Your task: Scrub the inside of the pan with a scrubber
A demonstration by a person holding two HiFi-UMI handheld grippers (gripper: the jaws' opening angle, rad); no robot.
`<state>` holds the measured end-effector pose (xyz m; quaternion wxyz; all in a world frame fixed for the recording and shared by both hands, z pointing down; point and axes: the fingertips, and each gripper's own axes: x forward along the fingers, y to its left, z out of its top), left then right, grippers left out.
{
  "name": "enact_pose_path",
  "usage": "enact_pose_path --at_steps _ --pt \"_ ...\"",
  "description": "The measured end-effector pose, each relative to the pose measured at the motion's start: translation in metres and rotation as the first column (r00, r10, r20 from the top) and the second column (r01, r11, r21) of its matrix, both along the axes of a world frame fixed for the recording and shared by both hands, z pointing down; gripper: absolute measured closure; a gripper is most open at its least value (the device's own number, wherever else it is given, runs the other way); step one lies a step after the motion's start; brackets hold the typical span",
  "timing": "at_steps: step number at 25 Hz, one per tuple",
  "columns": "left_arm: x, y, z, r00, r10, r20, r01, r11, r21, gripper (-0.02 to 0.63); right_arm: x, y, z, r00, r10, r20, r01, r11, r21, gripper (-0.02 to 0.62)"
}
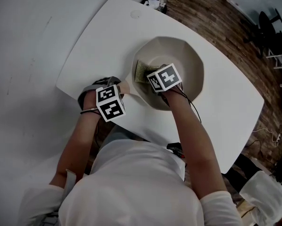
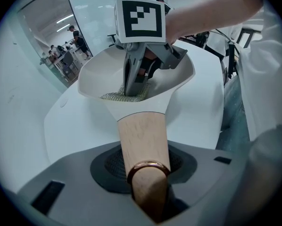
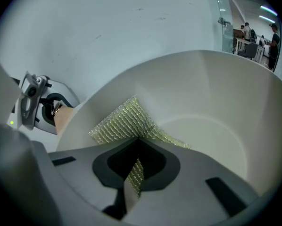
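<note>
A cream pan with faceted sides sits on the white table; its wooden handle points toward me. My left gripper is shut on that handle, just behind its copper ring. My right gripper reaches into the pan and is shut on a yellow-green mesh scrubber. The scrubber lies pressed against the pan's inner wall on the handle side. From the left gripper view, the right gripper stands tip-down on the scrubber.
The table's edge runs close on my right, with wooden floor beyond. Small items sit at the table's far corner. People and desks are far off behind glass.
</note>
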<state>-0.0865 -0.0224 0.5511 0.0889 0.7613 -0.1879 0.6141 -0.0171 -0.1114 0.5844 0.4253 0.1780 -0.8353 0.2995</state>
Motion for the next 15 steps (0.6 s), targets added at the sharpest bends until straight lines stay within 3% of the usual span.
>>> enact_pose_path --at_steps 7,15 --pt "0.001 0.001 0.001 1.0 -0.013 -0.021 0.012 0.999 -0.033 0.457 0.006 0.022 0.002 0.998 -0.028 -0.049 0.021 0.989 -0.145 0.572" --pt "0.003 0.0 0.001 0.999 -0.015 -0.04 0.012 0.998 -0.069 0.457 0.024 0.044 0.004 0.985 -0.113 -0.126 0.082 0.969 -0.233 0.572"
